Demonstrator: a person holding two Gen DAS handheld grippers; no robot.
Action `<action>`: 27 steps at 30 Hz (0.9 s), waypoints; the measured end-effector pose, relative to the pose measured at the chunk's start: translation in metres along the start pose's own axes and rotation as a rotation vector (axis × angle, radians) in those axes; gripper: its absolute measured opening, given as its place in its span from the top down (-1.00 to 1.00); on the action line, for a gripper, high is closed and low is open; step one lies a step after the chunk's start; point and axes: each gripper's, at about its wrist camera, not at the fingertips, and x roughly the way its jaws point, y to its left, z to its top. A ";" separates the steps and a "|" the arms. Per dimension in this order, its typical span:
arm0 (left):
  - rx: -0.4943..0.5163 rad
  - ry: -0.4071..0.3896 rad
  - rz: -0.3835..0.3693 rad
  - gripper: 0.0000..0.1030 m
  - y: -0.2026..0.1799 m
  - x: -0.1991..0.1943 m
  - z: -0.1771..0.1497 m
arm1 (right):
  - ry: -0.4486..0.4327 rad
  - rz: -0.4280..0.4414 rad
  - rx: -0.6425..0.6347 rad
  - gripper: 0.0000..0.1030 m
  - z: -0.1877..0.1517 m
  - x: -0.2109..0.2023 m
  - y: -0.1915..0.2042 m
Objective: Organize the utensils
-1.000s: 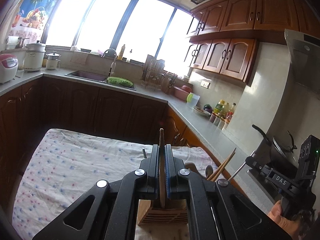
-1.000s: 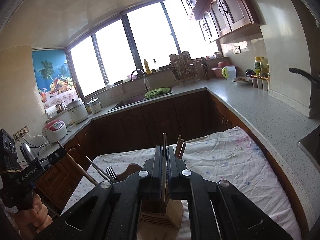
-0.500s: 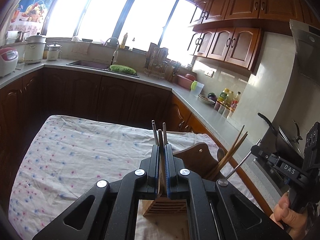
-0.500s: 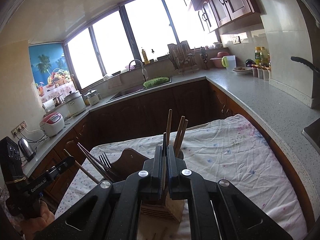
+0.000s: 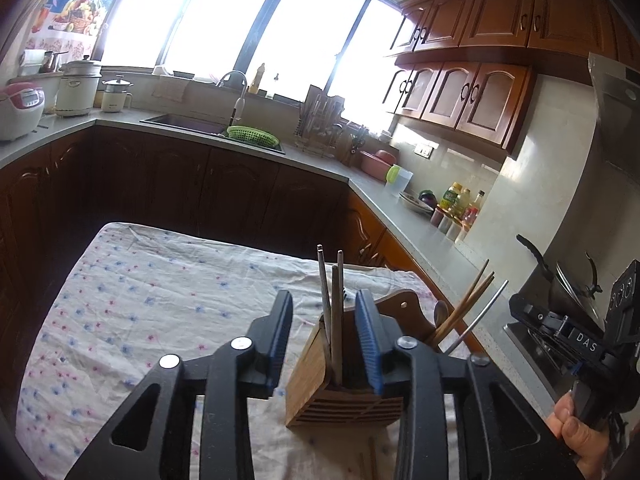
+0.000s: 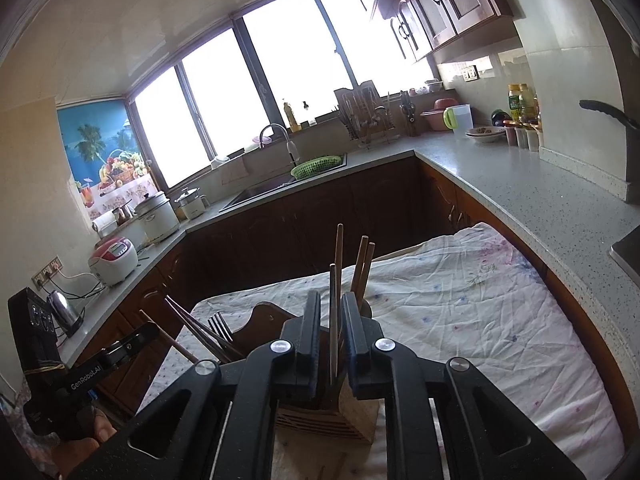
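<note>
A wooden utensil holder [image 5: 344,396] stands on a table with a flowered cloth [image 5: 140,312]. Grey metal chopsticks [image 5: 331,292] stand upright in its near slot. My left gripper [image 5: 324,295] straddles them with its jaws opening, and the pads are clear of the sticks. Wooden chopsticks [image 5: 466,300] and a metal handle [image 5: 482,312] lean out of the holder's far side. In the right wrist view, my right gripper [image 6: 331,296] is opening around one thin metal chopstick [image 6: 333,320] that stands in the holder [image 6: 352,412], with a gap on each side. Wooden chopsticks [image 6: 362,268] rise behind it.
A fork [image 6: 220,324] and more chopsticks [image 6: 192,328] lean out to the left. A hand [image 5: 576,436] holds the right gripper at the far right. Counters wrap round the table, with a sink [image 5: 188,122], a rice cooker [image 6: 114,260] and a pan handle [image 6: 608,112].
Both grippers were shut on a thin stick over the holder. Now both pairs of jaws have parted and the sticks stand in the holder by themselves.
</note>
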 end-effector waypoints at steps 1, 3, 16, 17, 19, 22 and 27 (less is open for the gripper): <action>-0.002 -0.006 0.009 0.02 0.001 -0.004 -0.001 | -0.009 0.001 0.005 0.47 0.000 -0.003 -0.001; -0.004 -0.025 0.027 -0.17 0.001 -0.015 -0.005 | -0.029 0.001 0.014 0.13 -0.001 -0.010 -0.001; -0.031 0.012 0.073 -0.49 0.001 -0.078 -0.071 | -0.050 0.015 0.070 -0.68 -0.057 -0.050 -0.009; -0.029 0.019 0.080 -0.49 0.000 -0.084 -0.076 | -0.045 0.012 0.072 -0.68 -0.064 -0.053 -0.009; -0.032 0.033 0.086 -0.49 -0.001 -0.095 -0.088 | -0.035 0.005 0.075 -0.69 -0.078 -0.060 -0.009; -0.045 0.055 0.094 -0.49 -0.003 -0.113 -0.102 | -0.016 -0.001 0.086 -0.71 -0.097 -0.069 -0.012; -0.061 0.077 0.106 -0.49 -0.005 -0.142 -0.122 | 0.030 0.005 0.094 -0.71 -0.126 -0.081 -0.010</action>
